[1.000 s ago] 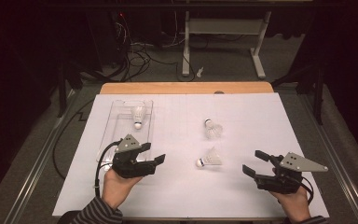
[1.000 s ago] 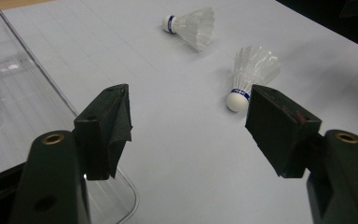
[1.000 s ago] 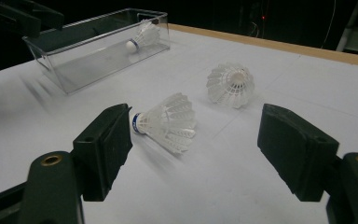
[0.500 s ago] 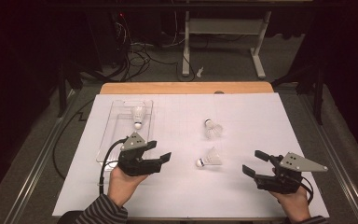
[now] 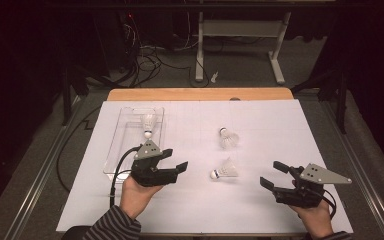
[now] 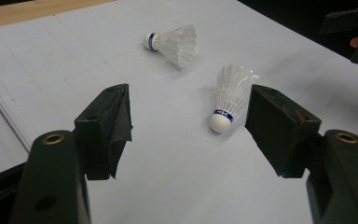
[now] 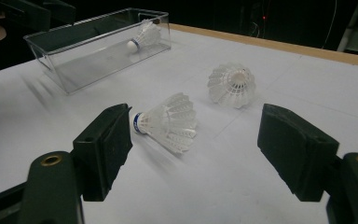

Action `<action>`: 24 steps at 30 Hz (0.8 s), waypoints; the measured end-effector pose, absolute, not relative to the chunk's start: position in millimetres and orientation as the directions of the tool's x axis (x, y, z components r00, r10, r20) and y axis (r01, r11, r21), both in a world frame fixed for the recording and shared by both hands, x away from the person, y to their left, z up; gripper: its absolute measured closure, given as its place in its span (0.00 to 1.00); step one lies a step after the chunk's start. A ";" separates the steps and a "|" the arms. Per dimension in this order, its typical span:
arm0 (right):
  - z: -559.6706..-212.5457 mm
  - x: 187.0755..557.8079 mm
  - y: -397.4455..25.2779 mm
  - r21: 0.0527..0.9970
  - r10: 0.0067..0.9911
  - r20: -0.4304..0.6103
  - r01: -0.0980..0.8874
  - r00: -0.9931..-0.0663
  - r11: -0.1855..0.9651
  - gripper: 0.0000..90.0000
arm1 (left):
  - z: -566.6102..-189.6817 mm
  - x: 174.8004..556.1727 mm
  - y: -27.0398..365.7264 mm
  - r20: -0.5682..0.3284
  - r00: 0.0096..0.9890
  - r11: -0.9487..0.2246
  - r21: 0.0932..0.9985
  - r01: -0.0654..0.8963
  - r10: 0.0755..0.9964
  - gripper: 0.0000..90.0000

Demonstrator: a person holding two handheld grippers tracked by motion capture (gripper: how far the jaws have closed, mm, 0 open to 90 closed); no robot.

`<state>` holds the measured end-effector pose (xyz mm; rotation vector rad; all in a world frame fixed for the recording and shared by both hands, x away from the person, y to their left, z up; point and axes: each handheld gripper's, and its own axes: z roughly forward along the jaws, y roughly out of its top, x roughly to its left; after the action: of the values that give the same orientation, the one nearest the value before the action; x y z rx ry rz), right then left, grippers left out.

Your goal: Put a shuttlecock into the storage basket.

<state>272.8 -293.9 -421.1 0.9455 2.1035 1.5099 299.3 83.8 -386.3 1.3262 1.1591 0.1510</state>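
Observation:
Two white shuttlecocks lie on the white sheet: a near one [image 5: 224, 171] [image 6: 228, 98] [image 7: 166, 121] and a far one [image 5: 228, 137] [image 6: 172, 41] [image 7: 231, 84]. A third shuttlecock [image 5: 149, 124] [image 7: 143, 36] rests in a clear plastic box [image 5: 111, 150] [image 7: 93, 56] at the left. My left gripper [image 5: 175, 160] [image 6: 189, 123] is open, just left of the near shuttlecock, with nothing between its jaws. My right gripper [image 5: 273, 175] [image 7: 193, 140] is open near the front right, some way from the near shuttlecock.
A white sheet [image 5: 260, 115] covers the table, with a wooden edge [image 5: 200, 94] at the back. Metal rails run along both sides. Beyond the table are cables [image 5: 150, 55] and a white desk frame [image 5: 240, 35] on the floor.
My left gripper has moved right, toward the near shuttlecock. The right gripper and the shuttlecocks have stayed put.

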 end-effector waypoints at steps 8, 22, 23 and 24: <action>-421.2 273.0 -293.7 0.934 0.710 0.074 0.299 -0.701 0.197 0.29 | -385.7 301.0 79.7 -0.569 0.482 0.317 0.801 0.508 0.666 0.36; -421.2 273.0 -293.9 0.933 0.709 0.076 0.300 -0.701 0.197 0.29 | -383.5 305.1 69.3 -0.573 0.493 0.312 0.799 0.514 0.654 0.36; -421.2 273.0 -293.8 0.933 0.709 0.076 0.300 -0.701 0.197 0.29 | -383.3 305.3 68.8 -0.571 0.496 0.309 0.800 0.514 0.654 0.36; -421.2 273.0 -293.7 0.933 0.709 0.075 0.300 -0.701 0.198 0.29 | -383.1 305.4 68.3 -0.572 0.496 0.310 0.799 0.514 0.653 0.36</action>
<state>273.0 -293.7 -421.2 0.9445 2.1072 1.5075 305.4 68.3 -383.1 1.3353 1.1396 0.1241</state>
